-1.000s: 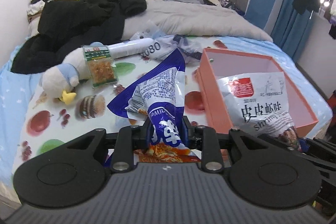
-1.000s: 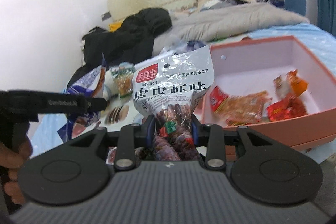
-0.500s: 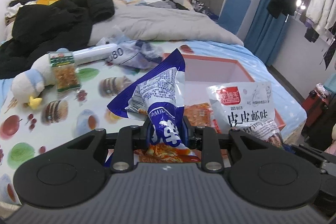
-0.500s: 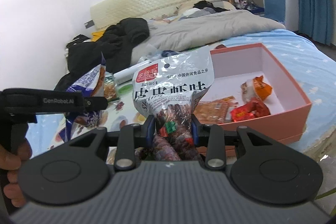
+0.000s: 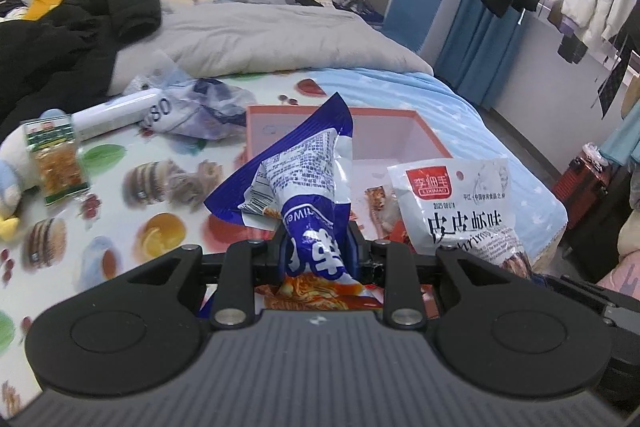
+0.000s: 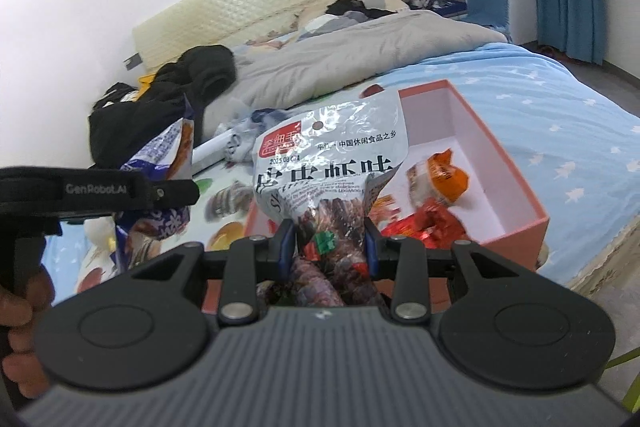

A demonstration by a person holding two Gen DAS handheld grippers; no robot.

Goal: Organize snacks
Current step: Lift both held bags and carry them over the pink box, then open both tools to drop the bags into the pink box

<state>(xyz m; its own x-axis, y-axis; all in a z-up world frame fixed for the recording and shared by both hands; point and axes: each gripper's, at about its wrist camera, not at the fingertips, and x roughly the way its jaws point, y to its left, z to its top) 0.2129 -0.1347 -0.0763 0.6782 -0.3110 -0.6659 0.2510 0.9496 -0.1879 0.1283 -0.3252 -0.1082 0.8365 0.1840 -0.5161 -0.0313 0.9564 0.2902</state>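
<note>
The crinkled blue-and-white foil snack bag (image 5: pixel 308 187) stands up out of the left claw (image 5: pixel 318 255), whose jaws are closed on its lower part; in the right wrist view the same bag (image 6: pixel 168 163) hangs to the left above the bed. The silver-white plastic snack packet with a red label and black characters (image 6: pixel 332 163) is pinched at its clear lower end by the right claw (image 6: pixel 330 247), jaws tight against it. Both bags are held in the air near the open pink cardboard box (image 6: pixel 516 183), which sits on the fruit-and-burger printed sheet (image 5: pixel 120 227) of the bed. Inside the box lie an orange-wrapped sweet (image 6: pixel 440 179) and red-wrapped snacks (image 6: pixel 432 223). Left on the sheet, apart from the box, a small clear packet with a green label (image 5: pixel 56 159) rests against a white plush duck (image 5: pixel 12 163). Behind are a grey quilt (image 5: pixel 256 39) and a black jacket (image 5: pixel 76 23). A hand (image 6: pixel 20 311) grips the left claw's handle.
</note>
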